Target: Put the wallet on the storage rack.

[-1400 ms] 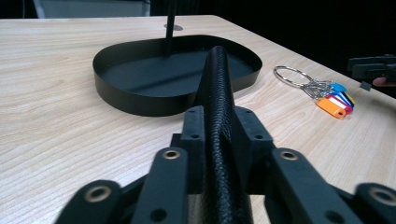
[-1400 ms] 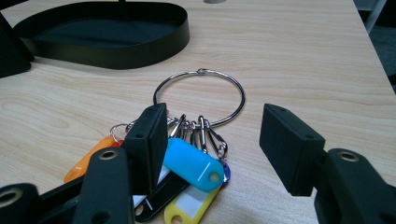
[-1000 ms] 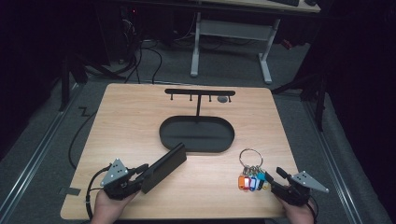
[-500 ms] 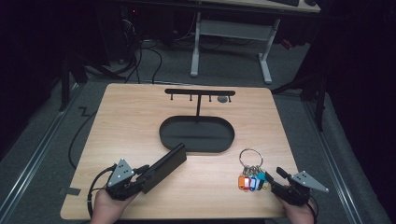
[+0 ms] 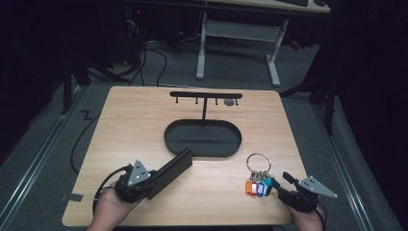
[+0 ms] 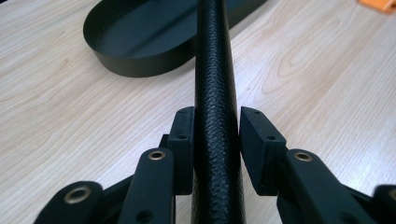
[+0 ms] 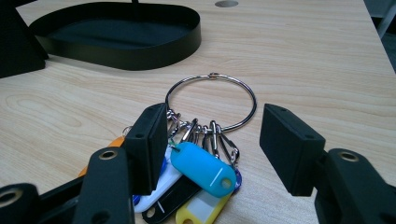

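Black case (image 5: 172, 166) unmoved in left gripper (image 5: 144, 179)

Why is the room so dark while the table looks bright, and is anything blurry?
High view: light falls on the table, leaving the surroundings nearly black; the picture is soft. Left gripper view: the black case is sharp, with faint sheen. Right gripper view: the key ring glints, and the tray behind it looks slightly soft.

Light wood-grain tabletop (image 5: 134, 125), rounded corners, grey floor around it. Black oval tray (image 5: 202, 138) sits near centre, with a T-shaped black hook stand (image 5: 205, 96) rising at its 12 o'clock edge. Key ring with coloured tags (image 5: 257, 177) lies flat at 4 o'clock from the tray, apart from it.
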The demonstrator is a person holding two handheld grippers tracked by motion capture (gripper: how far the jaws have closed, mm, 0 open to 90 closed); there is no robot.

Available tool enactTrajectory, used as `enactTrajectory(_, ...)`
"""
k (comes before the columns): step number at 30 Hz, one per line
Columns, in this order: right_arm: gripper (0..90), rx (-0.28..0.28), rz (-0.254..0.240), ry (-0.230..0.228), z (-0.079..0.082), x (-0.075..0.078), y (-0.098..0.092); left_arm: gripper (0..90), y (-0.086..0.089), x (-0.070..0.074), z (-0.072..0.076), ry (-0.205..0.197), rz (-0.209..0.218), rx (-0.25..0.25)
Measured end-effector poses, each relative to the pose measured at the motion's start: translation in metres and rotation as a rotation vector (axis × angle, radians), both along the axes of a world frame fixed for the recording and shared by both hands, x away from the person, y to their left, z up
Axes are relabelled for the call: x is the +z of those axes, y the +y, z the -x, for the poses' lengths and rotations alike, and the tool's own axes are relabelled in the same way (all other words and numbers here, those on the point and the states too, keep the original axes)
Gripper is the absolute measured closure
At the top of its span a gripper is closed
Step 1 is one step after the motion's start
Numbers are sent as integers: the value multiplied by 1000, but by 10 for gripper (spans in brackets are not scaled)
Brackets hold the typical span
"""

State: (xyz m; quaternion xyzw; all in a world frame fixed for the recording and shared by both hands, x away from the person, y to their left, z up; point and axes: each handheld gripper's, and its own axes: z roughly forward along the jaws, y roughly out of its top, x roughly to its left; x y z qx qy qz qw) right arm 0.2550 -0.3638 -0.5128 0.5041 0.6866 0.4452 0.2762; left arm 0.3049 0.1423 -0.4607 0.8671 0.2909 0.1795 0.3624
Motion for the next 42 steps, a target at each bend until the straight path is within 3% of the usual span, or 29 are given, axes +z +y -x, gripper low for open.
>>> enactTrajectory(10, 420, 13, -3, 19, -2, -2, 0, 669, -11, 15, -14, 103, -124, -27)
enactTrajectory(15, 421, 17, -3, 15, -2, -2, 1, 673, -14, 19, -22, 158, -152, -36)
enactTrajectory(20, 421, 18, -4, 22, -2, -2, 1, 669, -18, 21, -29, 187, -192, -57)
enactTrajectory(25, 421, 24, -2, 23, -2, -3, 2, 664, -21, 17, -35, 220, -205, -60)
enactTrajectory(31, 421, 23, -3, 22, -2, -3, 1, 732, -22, 15, -34, 201, -183, -66)
enactTrajectory(37, 422, 23, -1, 22, -3, -3, 1, 740, -19, 17, -32, 165, -181, -70)
enactTrajectory(42, 422, 22, 0, 21, -3, -3, 1, 741, -15, 23, -30, 121, -145, -85)
